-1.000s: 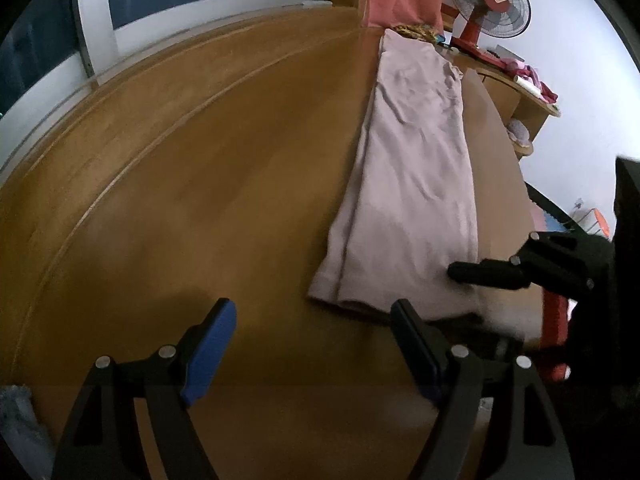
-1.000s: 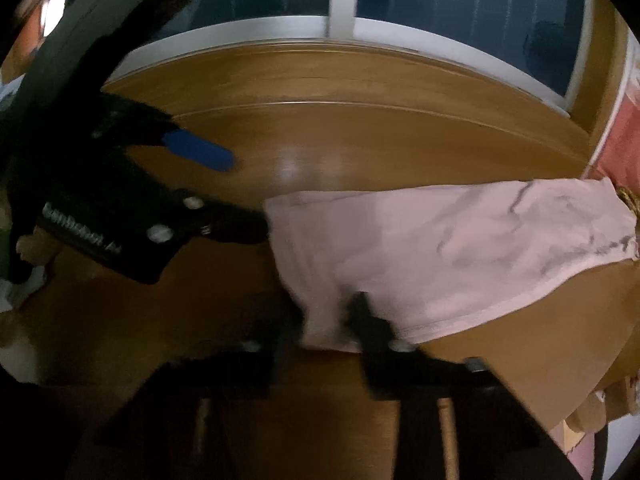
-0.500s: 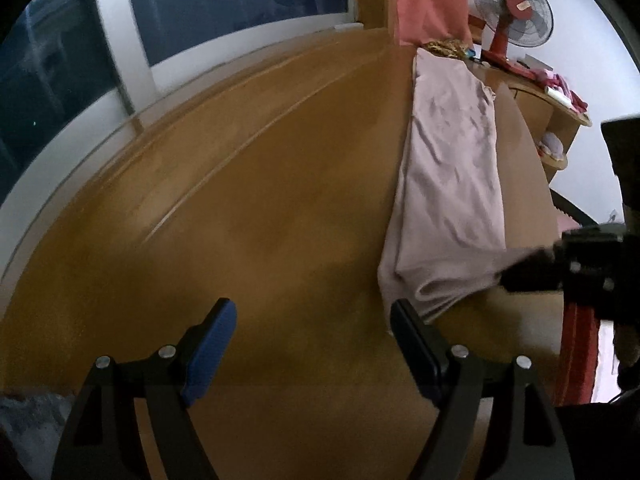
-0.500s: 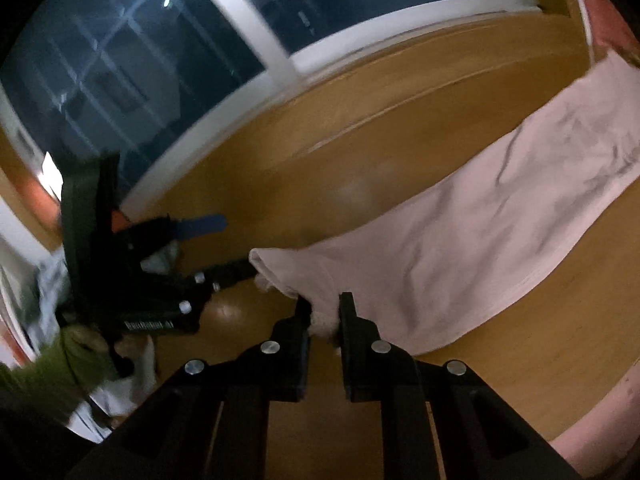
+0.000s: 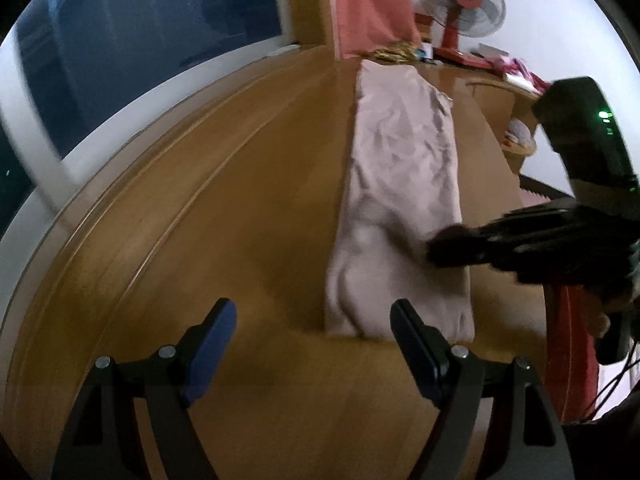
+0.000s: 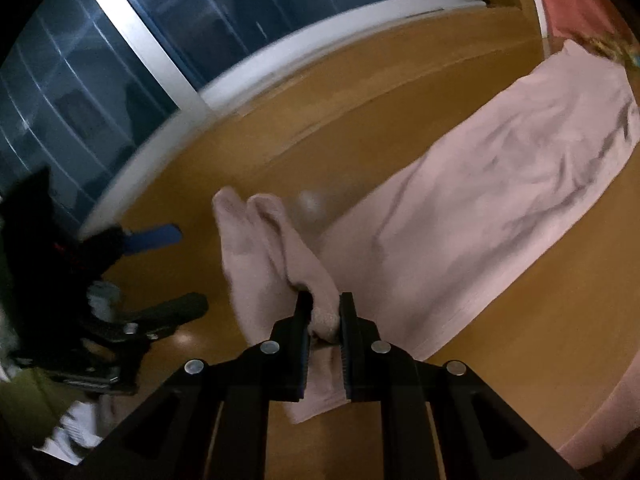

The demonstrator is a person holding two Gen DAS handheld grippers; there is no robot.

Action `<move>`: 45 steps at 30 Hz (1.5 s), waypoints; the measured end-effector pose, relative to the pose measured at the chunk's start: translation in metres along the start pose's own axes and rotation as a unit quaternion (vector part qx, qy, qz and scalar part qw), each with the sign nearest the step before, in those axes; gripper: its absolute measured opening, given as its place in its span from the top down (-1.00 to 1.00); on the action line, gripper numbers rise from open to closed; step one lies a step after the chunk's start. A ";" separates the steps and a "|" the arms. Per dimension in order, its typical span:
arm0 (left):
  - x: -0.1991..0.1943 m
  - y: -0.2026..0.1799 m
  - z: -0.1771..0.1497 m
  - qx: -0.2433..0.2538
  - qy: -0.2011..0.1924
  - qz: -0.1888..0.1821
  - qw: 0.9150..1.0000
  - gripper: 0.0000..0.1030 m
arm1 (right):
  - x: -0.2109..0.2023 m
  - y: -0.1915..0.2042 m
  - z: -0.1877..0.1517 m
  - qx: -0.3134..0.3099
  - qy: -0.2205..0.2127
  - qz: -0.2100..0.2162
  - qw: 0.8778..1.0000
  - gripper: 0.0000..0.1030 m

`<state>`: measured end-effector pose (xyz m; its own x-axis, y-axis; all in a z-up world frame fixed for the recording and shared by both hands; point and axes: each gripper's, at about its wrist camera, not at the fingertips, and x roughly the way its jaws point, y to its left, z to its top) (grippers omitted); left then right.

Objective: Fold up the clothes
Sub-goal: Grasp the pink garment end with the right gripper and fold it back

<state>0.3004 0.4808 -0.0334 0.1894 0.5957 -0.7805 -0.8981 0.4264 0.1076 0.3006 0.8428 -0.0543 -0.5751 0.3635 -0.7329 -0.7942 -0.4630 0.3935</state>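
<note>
A long pale pink garment (image 5: 404, 184) lies stretched along the wooden table (image 5: 200, 240), its near end folded up. In the right wrist view my right gripper (image 6: 323, 308) is shut on the garment (image 6: 500, 184), pinching its near end, which hangs lifted above the rest of the cloth. The left wrist view shows the right gripper (image 5: 440, 248) over the garment's right edge. My left gripper (image 5: 312, 320) stands open above bare wood just before the garment's near end, with nothing between its blue-padded fingers. In the right wrist view the left gripper (image 6: 168, 268) appears at the left.
A window with a white frame (image 5: 120, 92) runs along the table's far side. A red standing fan (image 5: 460, 12) and a pink curtain (image 5: 372, 8) are beyond the garment's far end. A shelf with small items (image 5: 516, 80) stands at the right. White cloth (image 6: 76, 428) lies at lower left.
My right gripper has lifted the garment's near end and carried it forward over the cloth. My left gripper has stayed open and drawn back a little.
</note>
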 end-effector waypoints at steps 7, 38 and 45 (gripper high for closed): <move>0.019 -0.009 0.011 0.044 -0.002 0.004 0.999 -0.52 | -0.006 -0.018 -0.002 0.029 -0.009 -0.035 0.999 0.73; 0.039 0.002 -0.014 0.052 -0.004 -0.107 0.993 0.53 | -0.066 -0.031 -0.059 0.058 0.018 -0.036 0.997 0.36; 0.040 0.006 -0.013 0.026 -0.008 -0.115 0.993 0.79 | -0.057 -0.014 -0.058 0.022 0.006 -0.062 0.998 0.37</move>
<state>0.2975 0.4981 -0.0725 0.3943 0.4885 -0.7784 -0.8086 0.5869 -0.0413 0.3556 0.7812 -0.0501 -0.4700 0.4063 -0.7836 -0.8669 -0.3795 0.3231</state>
